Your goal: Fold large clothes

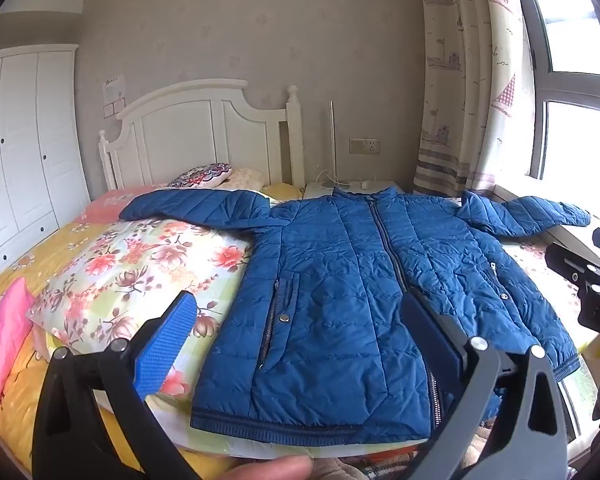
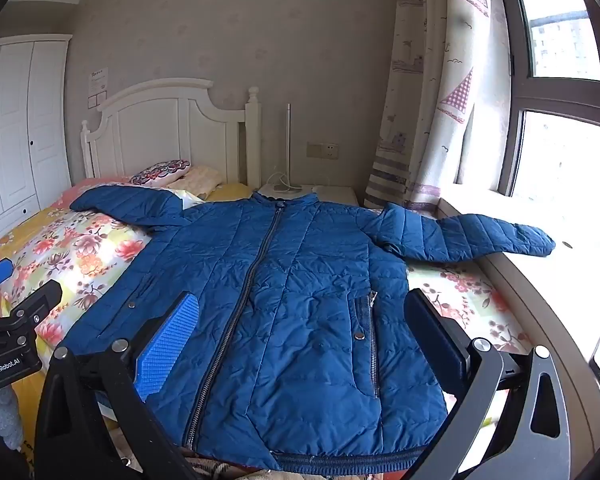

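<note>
A blue quilted jacket (image 1: pixel 340 280) lies flat and zipped on the bed, front up, collar toward the headboard, both sleeves spread out. It also shows in the right wrist view (image 2: pixel 292 300). Its right sleeve (image 2: pixel 480 236) reaches onto the window sill. My left gripper (image 1: pixel 300 320) is open and empty, hovering above the jacket's hem on its left half. My right gripper (image 2: pixel 300 320) is open and empty, above the hem on the right half. Each gripper's body shows at the edge of the other's view.
The bed has a floral quilt (image 1: pixel 140 264), a pink pillow (image 1: pixel 0 336) and cushions by the white headboard (image 1: pixel 204 132). A nightstand with a lamp (image 2: pixel 288 148) stands behind. The window sill (image 2: pixel 560 280) and curtain (image 2: pixel 428 120) are on the right. A wardrobe (image 1: pixel 20 140) is at left.
</note>
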### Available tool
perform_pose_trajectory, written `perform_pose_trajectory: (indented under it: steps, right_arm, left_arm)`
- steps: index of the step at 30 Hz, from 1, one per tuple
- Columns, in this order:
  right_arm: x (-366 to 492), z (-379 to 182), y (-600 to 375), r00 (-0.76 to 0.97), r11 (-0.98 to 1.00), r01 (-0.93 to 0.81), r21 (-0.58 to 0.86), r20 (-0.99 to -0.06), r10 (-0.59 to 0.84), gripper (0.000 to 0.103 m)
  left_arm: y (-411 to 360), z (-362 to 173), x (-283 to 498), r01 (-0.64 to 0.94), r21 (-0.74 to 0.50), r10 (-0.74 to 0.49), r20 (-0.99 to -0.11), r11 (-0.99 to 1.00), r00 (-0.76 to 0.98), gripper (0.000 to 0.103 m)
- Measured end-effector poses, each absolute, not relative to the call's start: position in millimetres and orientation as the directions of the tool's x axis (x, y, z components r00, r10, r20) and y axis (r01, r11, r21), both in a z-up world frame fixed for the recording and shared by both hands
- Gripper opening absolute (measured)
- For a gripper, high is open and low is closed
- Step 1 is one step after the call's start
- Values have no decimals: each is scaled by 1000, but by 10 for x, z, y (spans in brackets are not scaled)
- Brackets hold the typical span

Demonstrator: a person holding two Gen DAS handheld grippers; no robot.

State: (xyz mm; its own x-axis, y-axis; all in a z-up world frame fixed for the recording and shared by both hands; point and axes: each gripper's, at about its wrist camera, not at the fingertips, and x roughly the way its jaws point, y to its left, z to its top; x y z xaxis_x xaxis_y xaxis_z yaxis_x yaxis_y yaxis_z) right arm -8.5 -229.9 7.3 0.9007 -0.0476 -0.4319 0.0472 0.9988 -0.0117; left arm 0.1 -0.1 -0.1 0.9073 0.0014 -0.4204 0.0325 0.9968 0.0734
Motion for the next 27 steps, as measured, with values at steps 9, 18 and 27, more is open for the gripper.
perform_pose_trajectory:
  steps: [9,18,27]
  right_arm:
    - [-83,72,-2290,898,999,48,-16,-438,-51,99]
    - [-80,73,-2300,898,999,48,-14,-438,-49,99]
    - [-75,47,-2294,897,999,47,-11,-439,-47,99]
  left_arm:
    - [2,-2,4,35,64,-5,-428,997,904,101]
    - [-8,-5,2,38,65,-6,-431,997,902,101]
    - [-3,-5,11,39,62,-9,-436,997,900,101]
